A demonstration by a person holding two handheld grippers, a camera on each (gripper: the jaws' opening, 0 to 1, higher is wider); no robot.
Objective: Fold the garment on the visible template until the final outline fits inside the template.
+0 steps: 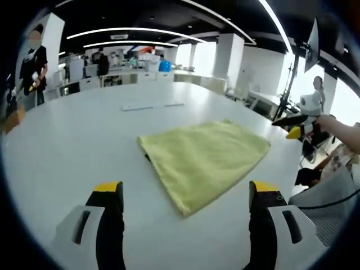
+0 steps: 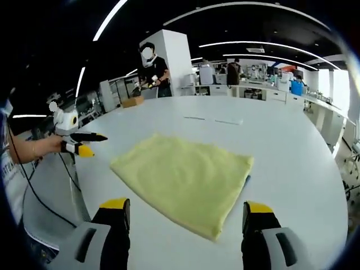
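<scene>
Template: hidden under the yellow garment (image 1: 205, 160) except for a dark sliver at its left edge in the left gripper view and a thin dark line (image 2: 246, 181) at its right edge in the right gripper view; outline cannot be judged.

Left gripper (image 1: 187, 205): lower portions of both fingers cut off at the bottom of frame.

Right gripper (image 2: 187, 222): likewise cut off at bottom.

Two flat strips (image 1: 152, 106) on the desk (image 1: 67, 152), upper centre: too small to identify.

Background workstations: blurred, contents unreadable.

A folded yellow garment (image 2: 184, 181) lies mid-frame on the white table (image 2: 292, 152); the right gripper (image 2: 186, 216) stands open below, and the left gripper (image 2: 84, 143) hovers at left.
</scene>
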